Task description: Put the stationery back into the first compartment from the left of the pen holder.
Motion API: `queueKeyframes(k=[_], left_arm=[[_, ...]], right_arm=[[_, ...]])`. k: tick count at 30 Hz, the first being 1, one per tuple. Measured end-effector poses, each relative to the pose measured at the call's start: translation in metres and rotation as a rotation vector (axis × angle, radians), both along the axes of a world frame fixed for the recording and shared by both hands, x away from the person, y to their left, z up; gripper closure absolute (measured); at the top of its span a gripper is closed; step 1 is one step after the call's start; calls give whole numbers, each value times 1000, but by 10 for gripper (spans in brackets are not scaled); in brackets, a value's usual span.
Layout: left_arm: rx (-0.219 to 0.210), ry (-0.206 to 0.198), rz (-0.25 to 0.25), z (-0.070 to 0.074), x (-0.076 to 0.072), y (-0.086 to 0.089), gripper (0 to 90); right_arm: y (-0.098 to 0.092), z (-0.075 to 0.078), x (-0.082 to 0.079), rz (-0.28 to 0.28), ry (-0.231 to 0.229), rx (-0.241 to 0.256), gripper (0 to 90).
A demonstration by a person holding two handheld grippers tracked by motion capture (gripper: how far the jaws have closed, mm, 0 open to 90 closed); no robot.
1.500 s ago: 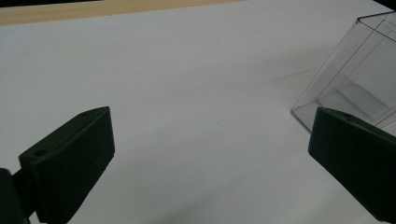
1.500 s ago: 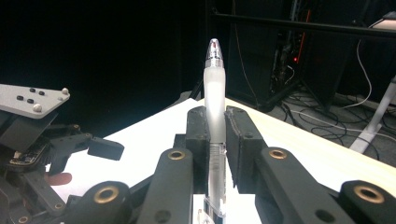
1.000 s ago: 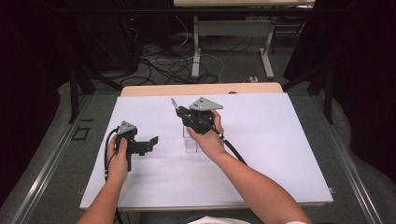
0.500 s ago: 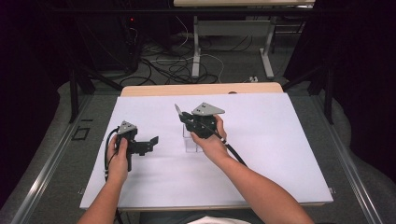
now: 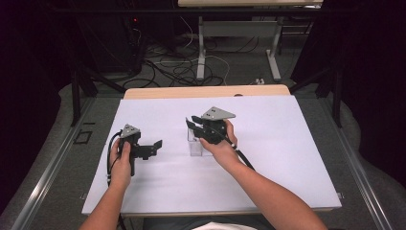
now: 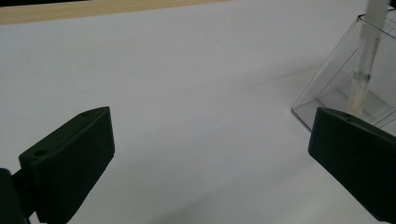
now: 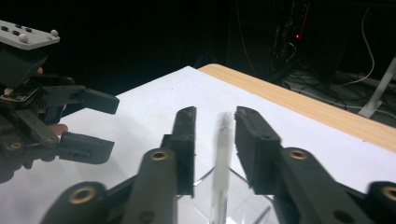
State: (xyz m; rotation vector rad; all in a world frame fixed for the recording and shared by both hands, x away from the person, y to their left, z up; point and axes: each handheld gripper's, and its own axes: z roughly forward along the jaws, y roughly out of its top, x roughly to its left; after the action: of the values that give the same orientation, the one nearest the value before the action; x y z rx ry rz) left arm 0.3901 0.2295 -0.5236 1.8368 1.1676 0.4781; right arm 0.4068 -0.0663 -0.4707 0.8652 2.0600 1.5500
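Note:
A small clear plastic box (image 5: 197, 147) stands near the middle of the white table (image 5: 287, 143). A thin whitish stick (image 6: 369, 51) stands upright in the box (image 6: 336, 88). My right gripper (image 5: 192, 122) hovers just over the box, its jaws on either side of the stick (image 7: 221, 154) with gaps showing, so it is open (image 7: 215, 126). My left gripper (image 5: 156, 145) is held low over the table to the left of the box, jaws wide open (image 6: 210, 158) with nothing between them. It also appears at the left of the right gripper view (image 7: 100, 123).
A strip of bare wood (image 5: 206, 91) runs along the table's far edge. Beyond it lie floor cables (image 5: 182, 67) and metal table legs (image 5: 201, 52). White surface spreads to the right of the box and in front of both hands.
My right gripper has drifted slightly to the right above the box. The left gripper has stayed in place.

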Motion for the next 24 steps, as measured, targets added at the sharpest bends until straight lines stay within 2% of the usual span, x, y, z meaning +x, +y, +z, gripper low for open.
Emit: queueKeyframes(k=[2,6,8,9,11,13,16,18,24], left_arm=[[1,1,2,0,0,0,5],[2,1,-1,0,0,-1,5],[2,0,0,0,0,-1,5],[-1,-5,4,0,0,-1,5],[-2,-5,5,0,0,-1,5],[-2,-6,6,0,0,-1,5],[2,-2,3,1,0,0,5],[2,-1,5,1,-1,0,5],[-1,-2,8,1,0,1,5]], right_arm=[[-5,2,-1,-5,8,3,595],[-18,4,1,-5,60,-7,515],[-25,5,0,-10,69,-13,501],[-30,5,0,-10,59,-18,491],[-36,4,0,-14,55,-1,462],[-44,5,-1,-38,36,-10,452],[-56,5,0,-60,38,-8,385],[-66,6,-2,-74,57,-12,382],[-93,2,-4,-138,98,4,300]])
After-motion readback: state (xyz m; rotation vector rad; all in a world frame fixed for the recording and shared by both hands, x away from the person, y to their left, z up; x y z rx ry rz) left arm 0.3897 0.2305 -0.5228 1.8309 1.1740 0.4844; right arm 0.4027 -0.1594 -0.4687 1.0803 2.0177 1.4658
